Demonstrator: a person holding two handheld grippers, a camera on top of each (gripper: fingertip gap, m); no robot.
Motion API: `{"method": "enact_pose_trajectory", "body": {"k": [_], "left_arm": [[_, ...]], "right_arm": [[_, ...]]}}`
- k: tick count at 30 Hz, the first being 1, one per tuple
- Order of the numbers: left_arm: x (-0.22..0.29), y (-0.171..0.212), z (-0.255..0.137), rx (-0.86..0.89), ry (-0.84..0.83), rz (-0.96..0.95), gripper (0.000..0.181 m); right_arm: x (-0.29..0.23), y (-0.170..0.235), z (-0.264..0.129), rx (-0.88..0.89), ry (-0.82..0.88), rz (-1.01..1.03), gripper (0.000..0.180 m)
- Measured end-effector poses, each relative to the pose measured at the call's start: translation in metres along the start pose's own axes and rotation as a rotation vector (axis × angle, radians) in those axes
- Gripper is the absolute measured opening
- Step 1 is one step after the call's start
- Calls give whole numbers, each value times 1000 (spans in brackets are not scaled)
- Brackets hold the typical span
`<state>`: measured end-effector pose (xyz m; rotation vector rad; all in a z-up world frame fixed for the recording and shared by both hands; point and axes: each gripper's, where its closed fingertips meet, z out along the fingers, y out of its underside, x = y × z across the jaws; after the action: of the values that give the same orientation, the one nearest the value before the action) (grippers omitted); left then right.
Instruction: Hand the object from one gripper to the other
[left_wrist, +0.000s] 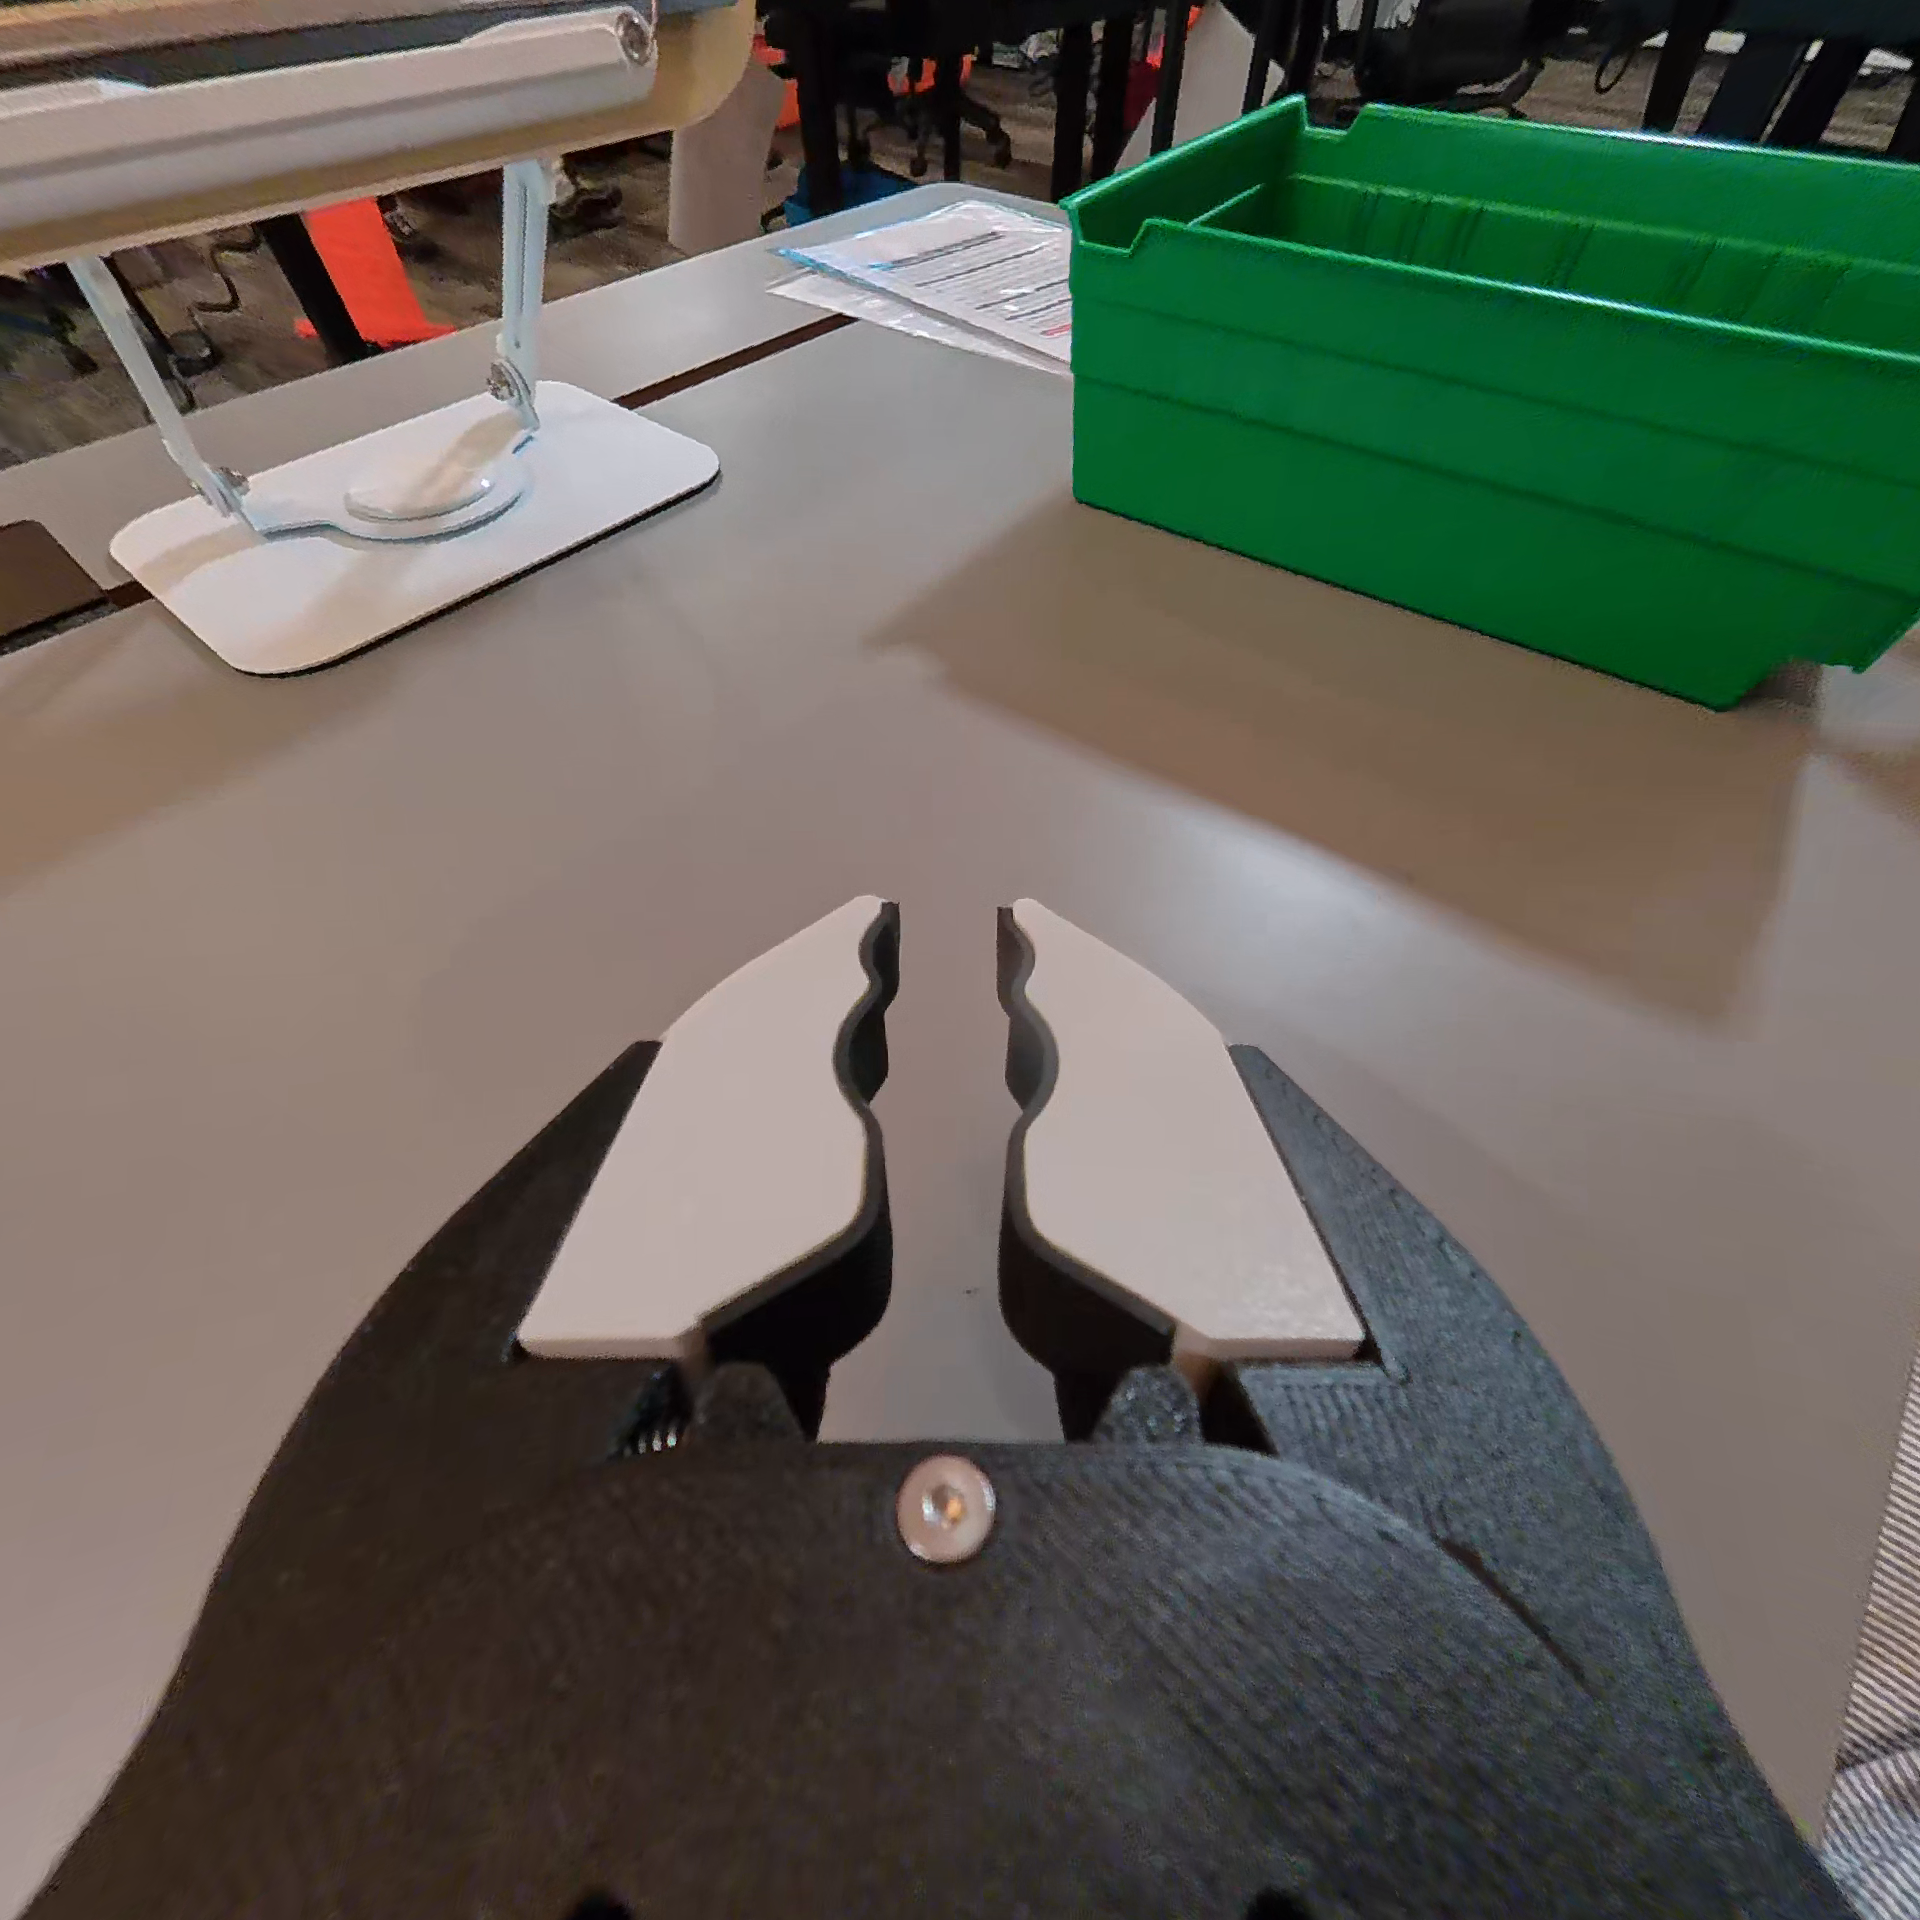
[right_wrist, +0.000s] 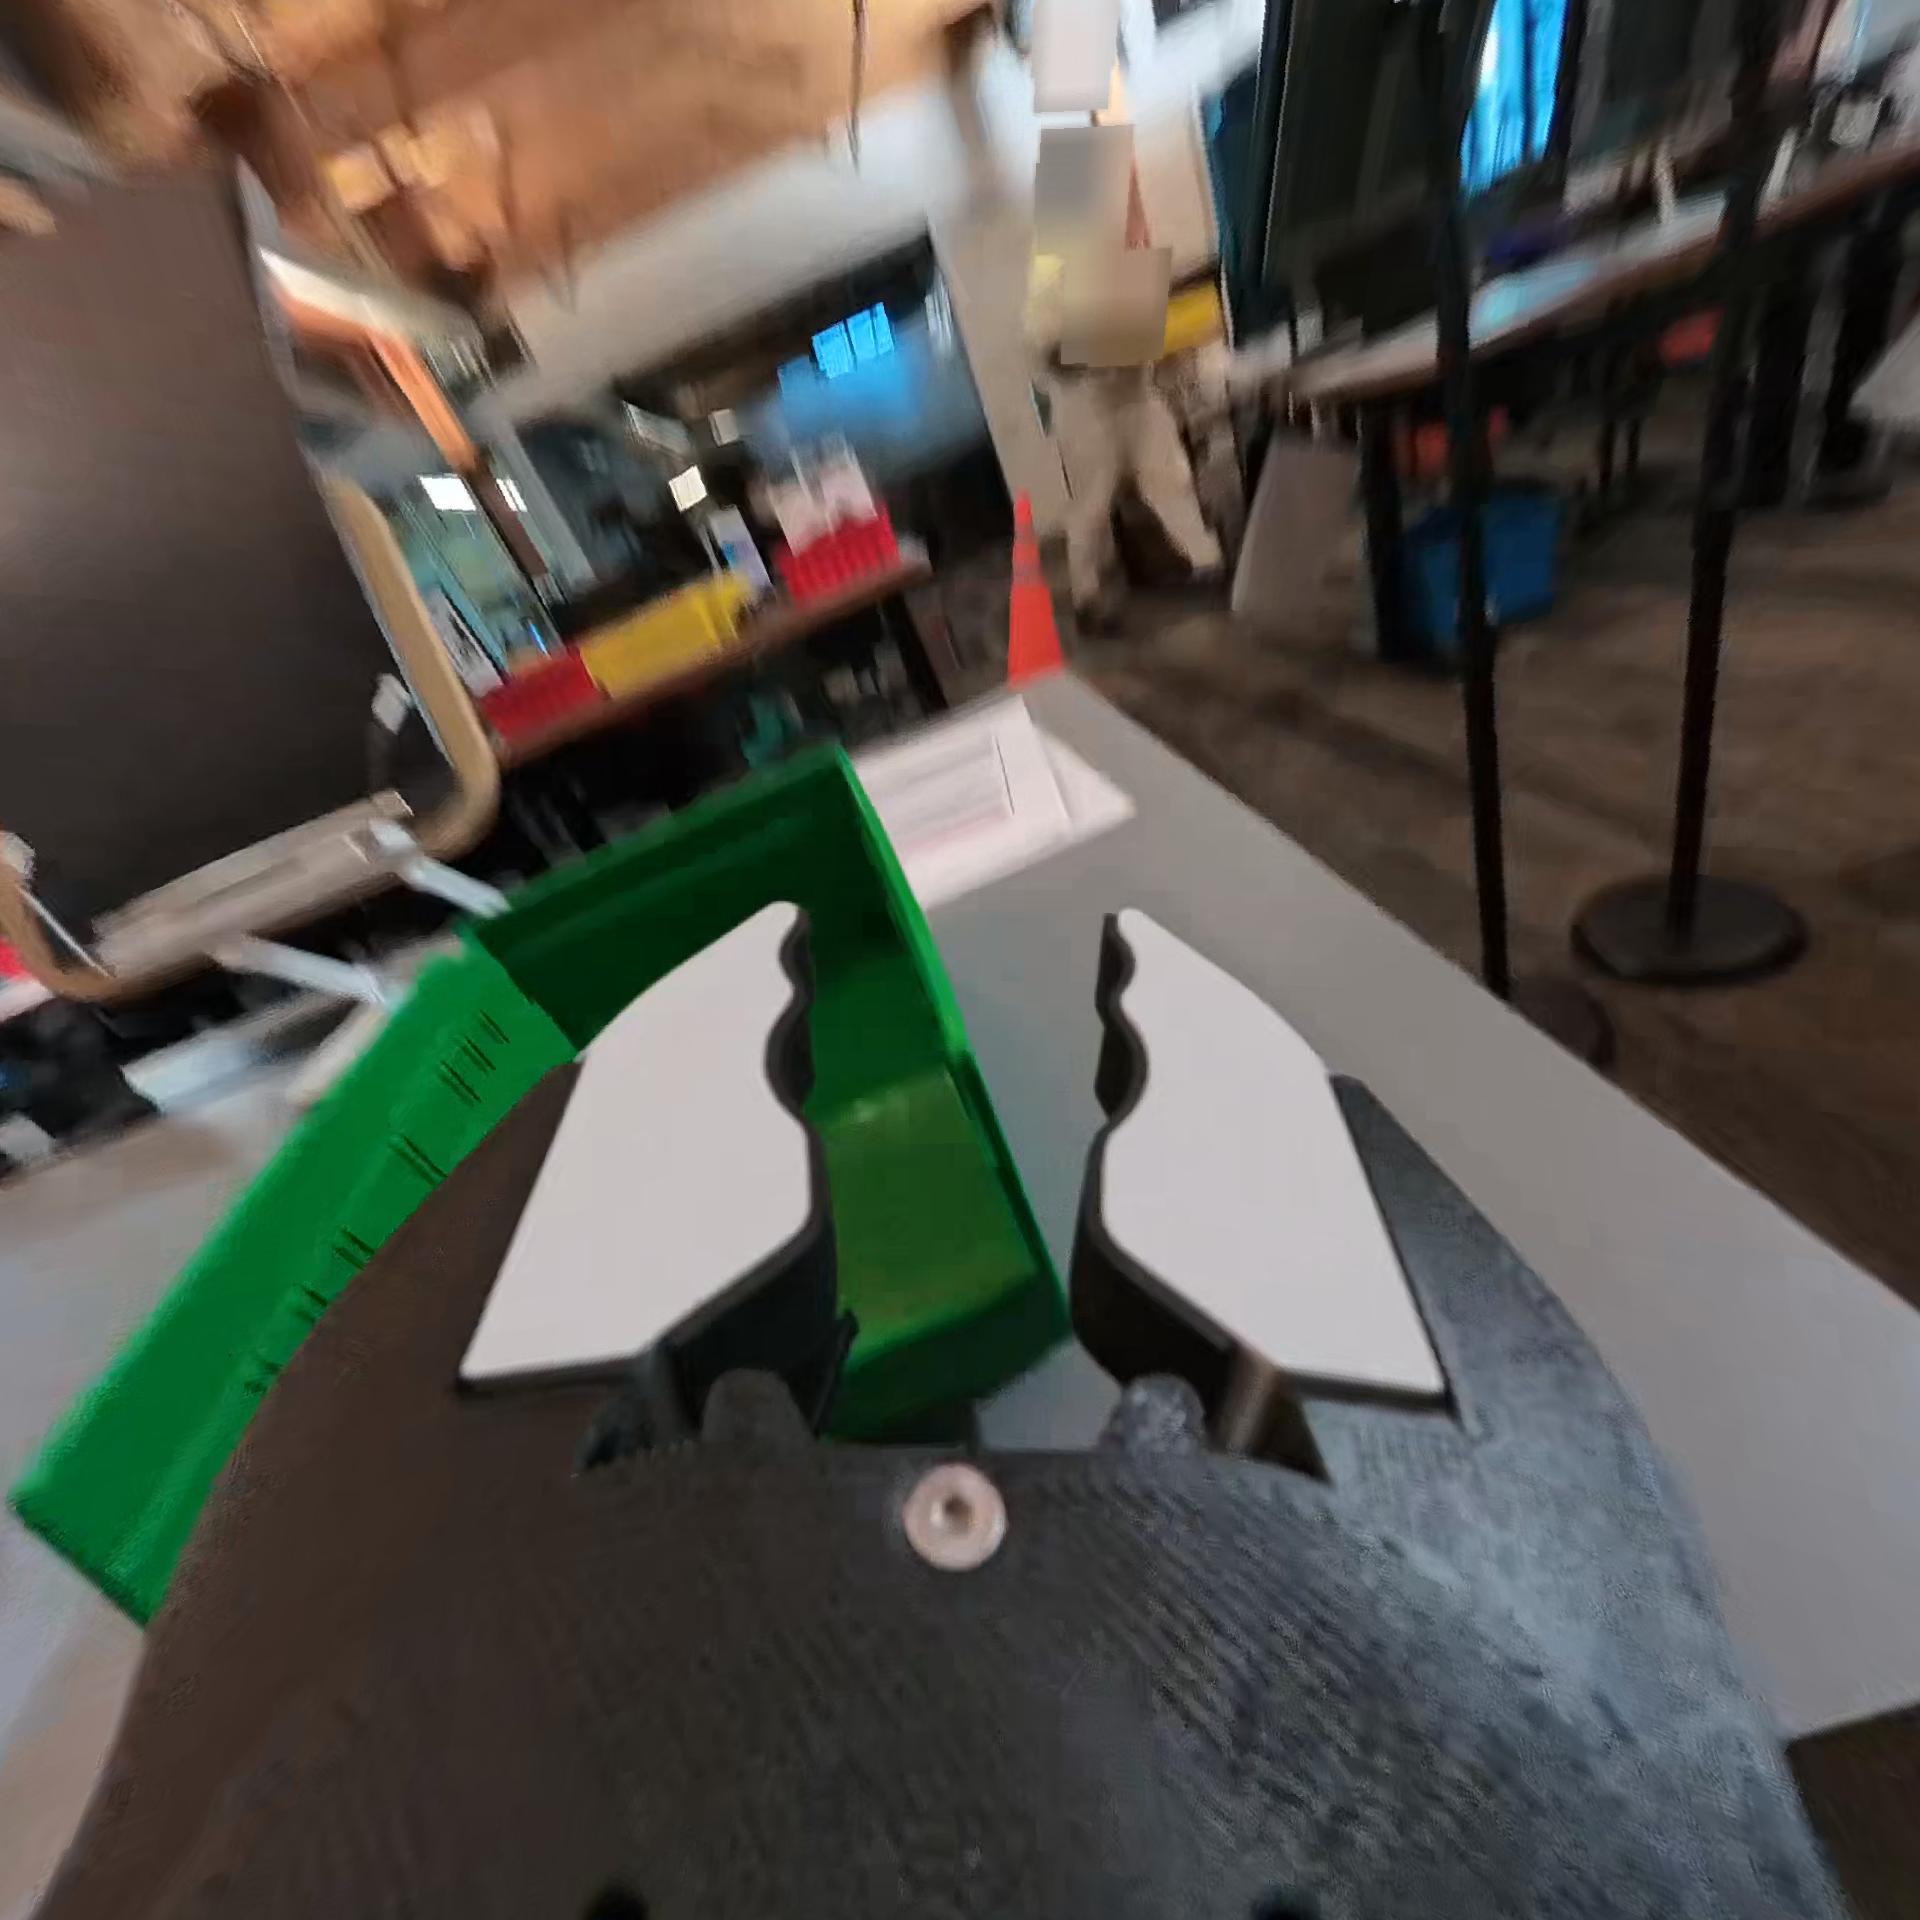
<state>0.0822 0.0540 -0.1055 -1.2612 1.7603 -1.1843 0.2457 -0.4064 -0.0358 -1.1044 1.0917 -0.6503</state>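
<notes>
My left gripper (left_wrist: 948, 914) is open by a narrow gap and empty, low over the beige table (left_wrist: 727, 810). My right gripper (right_wrist: 954, 925) is open wider and empty, above the near end of a green plastic bin (right_wrist: 914, 1174). The right wrist view is blurred by motion. The same green bin (left_wrist: 1455, 488) stands at the right of the left wrist view, and the part of its inside that shows holds nothing. No object for the hand-over shows in either view, and neither gripper shows in the other's view.
A white stand (left_wrist: 416, 520) with a flat base sits at the left of the table. A clear sleeve with paper (left_wrist: 956, 281) lies behind the bin. The table's right edge (right_wrist: 1558, 1060) drops to the floor, where an orange cone (right_wrist: 1034, 592) and black pole bases (right_wrist: 1683, 935) stand. My right fingertips sit around 50 cm from my left ones.
</notes>
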Motion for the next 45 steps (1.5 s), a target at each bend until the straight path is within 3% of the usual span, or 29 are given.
{"method": "enact_pose_trajectory", "body": {"k": [3, 6, 11, 17, 22, 27, 38, 45], "left_arm": [[-4, 3, 0, -8, -10, -6, 18], [-10, 5, -1, -21, -36, 18, 18], [-16, 8, 2, -36, -66, 52, 17], [-22, 12, 4, -53, -86, 76, 16], [-21, 13, -2, -44, -85, 57, 15], [-13, 14, -1, -54, -77, 74, 13], [4, 25, 20, -157, -149, 342, 5], [0, 14, 42, -153, -93, 285, 0]], "right_arm": [[-38, -37, -21, 172, -84, -93, 53], [-107, -40, -25, 212, -212, -267, 46], [-242, 33, -8, 11, -519, -510, 49], [-341, 102, -21, -82, -780, -498, 38], [-357, 151, -16, -210, -813, -662, 34], [-361, 153, -16, -227, -856, -583, 29], [-367, 169, -21, -331, -930, -483, 27], [-365, 169, -20, -332, -920, -472, 25]]}}
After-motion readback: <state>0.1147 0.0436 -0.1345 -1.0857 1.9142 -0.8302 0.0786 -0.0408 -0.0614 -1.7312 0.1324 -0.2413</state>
